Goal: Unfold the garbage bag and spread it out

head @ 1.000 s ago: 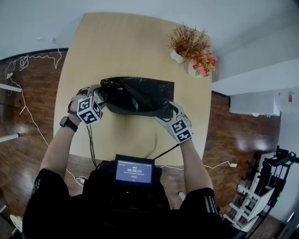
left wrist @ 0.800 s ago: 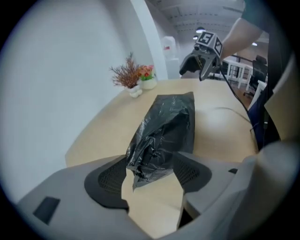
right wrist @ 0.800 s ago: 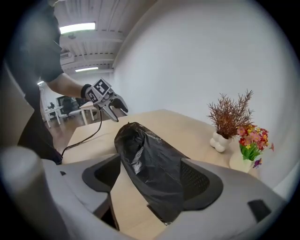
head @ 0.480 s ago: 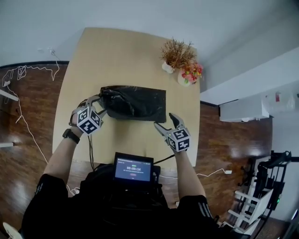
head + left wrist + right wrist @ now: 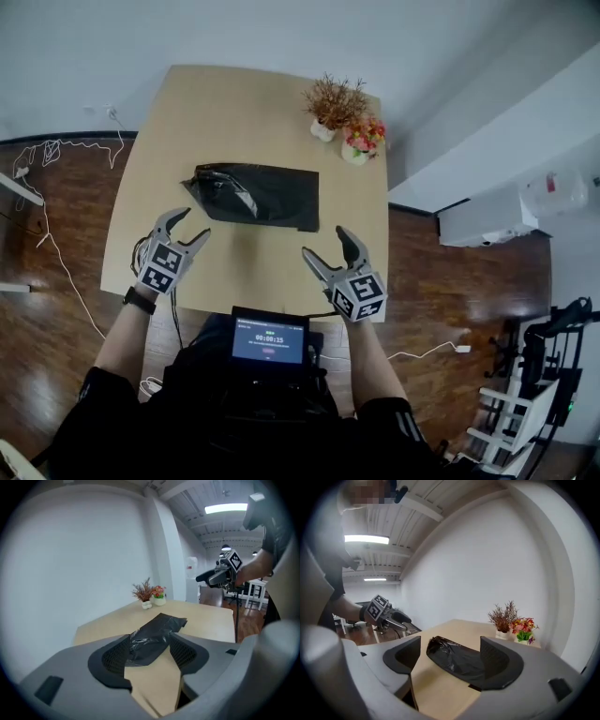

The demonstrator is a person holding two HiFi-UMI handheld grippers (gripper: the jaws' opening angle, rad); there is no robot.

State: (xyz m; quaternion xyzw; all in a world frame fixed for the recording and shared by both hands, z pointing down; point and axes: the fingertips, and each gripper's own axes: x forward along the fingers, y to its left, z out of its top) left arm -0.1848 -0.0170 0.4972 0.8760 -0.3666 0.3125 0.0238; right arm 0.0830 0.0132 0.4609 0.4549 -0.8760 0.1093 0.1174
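The black garbage bag (image 5: 255,193) is lying crumpled at its left end across the middle of the wooden table (image 5: 234,103), touching neither gripper. The left gripper (image 5: 192,225) is hovering near the table's front left edge, its jaws standing apart and empty. The right gripper (image 5: 325,242) is hovering near the front right edge, its wide jaws closing on nothing. Two flower pots (image 5: 339,127) are sitting at the far right corner.

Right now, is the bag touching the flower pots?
No, the bag lies flat on the table with bare wood between it and the two flower pots.
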